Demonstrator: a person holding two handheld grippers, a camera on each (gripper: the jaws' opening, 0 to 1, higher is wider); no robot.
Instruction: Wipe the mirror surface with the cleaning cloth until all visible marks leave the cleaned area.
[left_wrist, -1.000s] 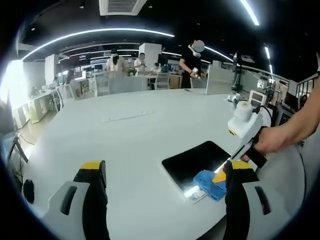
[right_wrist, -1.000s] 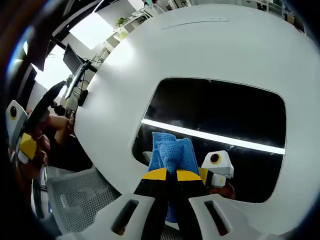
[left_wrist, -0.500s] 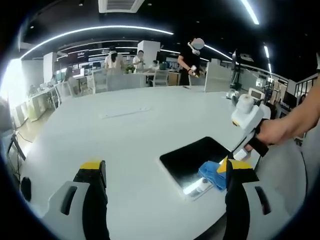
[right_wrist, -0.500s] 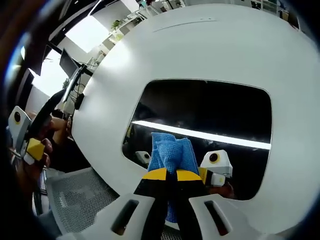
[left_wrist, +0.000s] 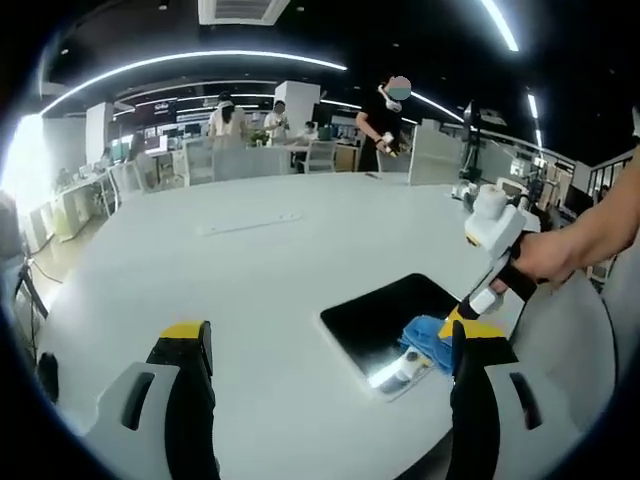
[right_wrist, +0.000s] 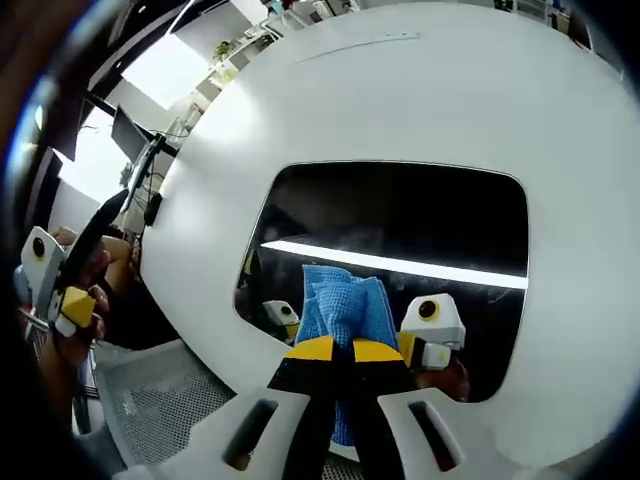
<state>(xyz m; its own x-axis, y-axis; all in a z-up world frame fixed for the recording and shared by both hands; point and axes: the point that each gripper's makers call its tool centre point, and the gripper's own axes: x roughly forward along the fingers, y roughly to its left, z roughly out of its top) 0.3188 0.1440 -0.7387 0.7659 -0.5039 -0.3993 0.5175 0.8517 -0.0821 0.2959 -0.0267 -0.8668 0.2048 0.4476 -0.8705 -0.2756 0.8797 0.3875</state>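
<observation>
1. Shifted since the earlier frame: cleaning cloth (right_wrist: 345, 305) now sits nearer the mirror (right_wrist: 400, 215) edge.
2. Right tool (right_wrist: 334, 349): jaws clamped on cloth, pressing it to the mirror lying flat on white counter (left_wrist: 250, 290).
3. Left tool (left_wrist: 325, 345): jaws wide, holding nothing.

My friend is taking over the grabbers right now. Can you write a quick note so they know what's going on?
Right gripper: shut on the blue cleaning cloth, pressing it on the mirror near its close edge.
Left gripper: open, holding nothing, hovering above the white table beside the mirror.
Done: cloth is on the glass and wiping is under way.
Left: cover the rest of the mirror. I cannot tell from the dark glass which marks remain, so check it closely.
</observation>
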